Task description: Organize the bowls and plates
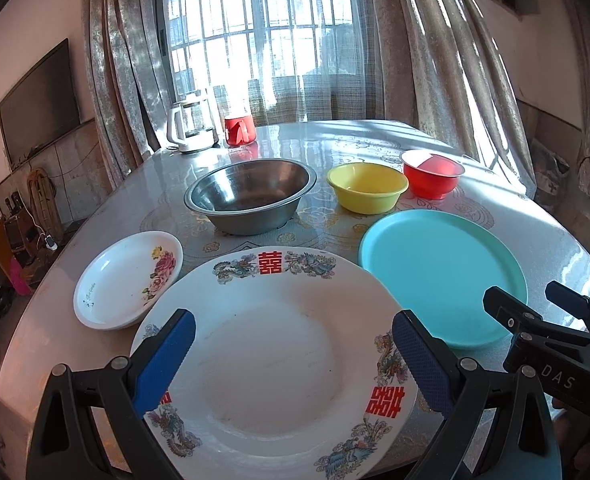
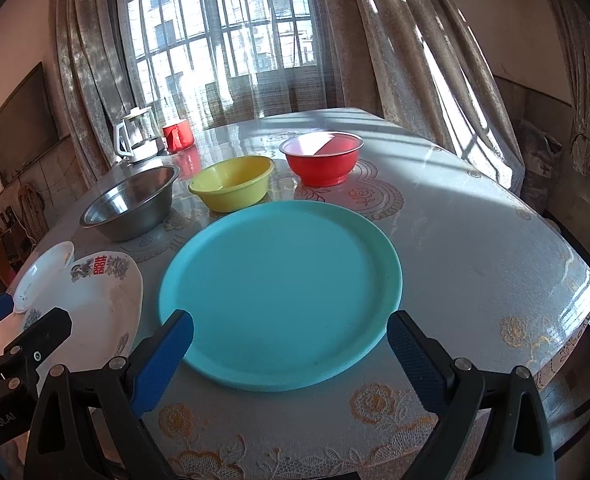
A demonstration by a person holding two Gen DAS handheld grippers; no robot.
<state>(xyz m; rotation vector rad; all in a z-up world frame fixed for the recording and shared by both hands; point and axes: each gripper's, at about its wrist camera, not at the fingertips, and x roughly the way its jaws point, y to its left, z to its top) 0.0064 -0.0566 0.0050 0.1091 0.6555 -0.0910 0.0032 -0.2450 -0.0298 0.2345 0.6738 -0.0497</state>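
A large white plate with red characters and dragons (image 1: 271, 360) lies at the table's near edge, under my open, empty left gripper (image 1: 293, 344). A small white flower plate (image 1: 127, 280) lies to its left. A teal plate (image 2: 279, 300) lies in front of my open, empty right gripper (image 2: 289, 340), which hovers over its near rim. Behind stand a steel bowl (image 1: 251, 196), a yellow bowl (image 2: 231, 188) and a red bowl (image 2: 321, 158). The right gripper also shows in the left wrist view (image 1: 535, 308).
A glass kettle (image 1: 191, 128) and a red mug (image 1: 239, 130) stand at the table's far left corner. The table (image 2: 475, 248) has a lace-patterned cover. Curtains and a window are behind; a TV hangs on the left wall.
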